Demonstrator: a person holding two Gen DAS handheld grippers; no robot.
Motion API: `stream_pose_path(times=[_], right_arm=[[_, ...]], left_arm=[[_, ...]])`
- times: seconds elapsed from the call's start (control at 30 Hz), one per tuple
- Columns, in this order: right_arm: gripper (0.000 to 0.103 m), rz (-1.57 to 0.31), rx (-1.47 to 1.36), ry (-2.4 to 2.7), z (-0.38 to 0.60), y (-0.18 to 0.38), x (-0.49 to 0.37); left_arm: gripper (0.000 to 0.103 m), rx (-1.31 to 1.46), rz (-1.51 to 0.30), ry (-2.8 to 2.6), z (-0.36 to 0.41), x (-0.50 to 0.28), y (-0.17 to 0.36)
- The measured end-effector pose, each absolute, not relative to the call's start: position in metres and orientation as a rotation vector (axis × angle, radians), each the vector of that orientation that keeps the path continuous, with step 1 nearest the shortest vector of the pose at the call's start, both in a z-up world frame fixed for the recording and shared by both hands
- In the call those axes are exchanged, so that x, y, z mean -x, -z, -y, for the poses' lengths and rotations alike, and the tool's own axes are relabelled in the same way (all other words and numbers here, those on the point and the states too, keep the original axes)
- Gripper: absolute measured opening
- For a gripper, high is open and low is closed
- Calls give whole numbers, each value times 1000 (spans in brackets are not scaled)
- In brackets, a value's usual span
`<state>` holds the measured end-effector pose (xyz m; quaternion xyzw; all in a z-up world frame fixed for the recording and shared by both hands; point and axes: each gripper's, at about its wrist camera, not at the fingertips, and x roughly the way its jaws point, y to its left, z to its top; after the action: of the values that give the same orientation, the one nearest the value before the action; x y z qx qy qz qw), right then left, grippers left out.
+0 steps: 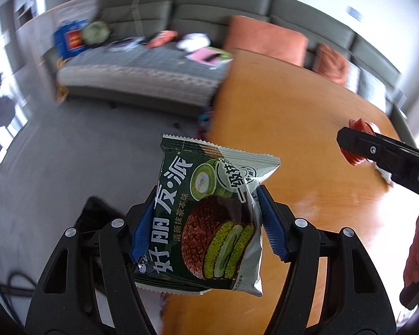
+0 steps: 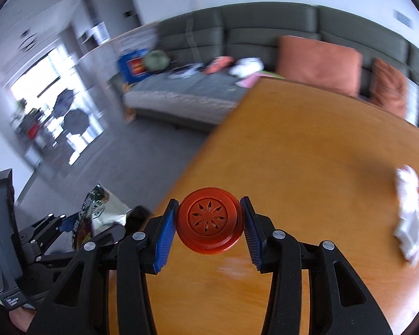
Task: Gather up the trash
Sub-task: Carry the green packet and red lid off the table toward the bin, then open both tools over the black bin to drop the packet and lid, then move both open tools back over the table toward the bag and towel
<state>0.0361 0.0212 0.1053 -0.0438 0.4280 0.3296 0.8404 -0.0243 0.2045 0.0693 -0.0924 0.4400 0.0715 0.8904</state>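
Note:
My left gripper [image 1: 206, 217] is shut on a green snack packet [image 1: 206, 217] with a chocolate pie printed on it, held in the air over the edge of the wooden table [image 1: 293, 128]. Its blue pads press both sides of the packet. My right gripper [image 2: 209, 220] is shut on a round orange perforated lid [image 2: 209, 220], above the wooden table [image 2: 307, 145]. In the left wrist view the right gripper's black finger and the orange lid [image 1: 359, 142] show at the right. In the right wrist view the left gripper and snack packet [image 2: 95, 206] appear low on the left.
A crumpled white tissue [image 2: 409, 212] lies on the table at the right. Behind the table stands a grey sofa [image 1: 142, 67] with orange cushions [image 1: 265, 39] and scattered items. Grey floor [image 1: 69, 153] lies to the left. A person's hand [image 1: 417, 248] shows at the right edge.

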Motion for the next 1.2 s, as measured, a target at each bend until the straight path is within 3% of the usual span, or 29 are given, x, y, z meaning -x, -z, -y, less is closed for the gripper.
stream_pose_path(times=[0.77, 0.8, 0.83, 0.87, 1.2], right_arm=[[48, -933, 320, -1145, -298, -96, 59], [52, -938, 345, -1147, -311, -96, 62], [63, -924, 361, -1139, -321, -98, 64], [66, -900, 367, -1146, -328, -101, 66], [66, -877, 366, -1151, -328, -102, 67]], left_arm=[[66, 402, -958, -625, -411, 162, -36], [69, 401, -964, -643, -419, 164, -34], [86, 396, -974, -663, -425, 165, -33], [97, 384, -979, -695, -432, 164, -33], [97, 384, -946, -790, -455, 175, -39]])
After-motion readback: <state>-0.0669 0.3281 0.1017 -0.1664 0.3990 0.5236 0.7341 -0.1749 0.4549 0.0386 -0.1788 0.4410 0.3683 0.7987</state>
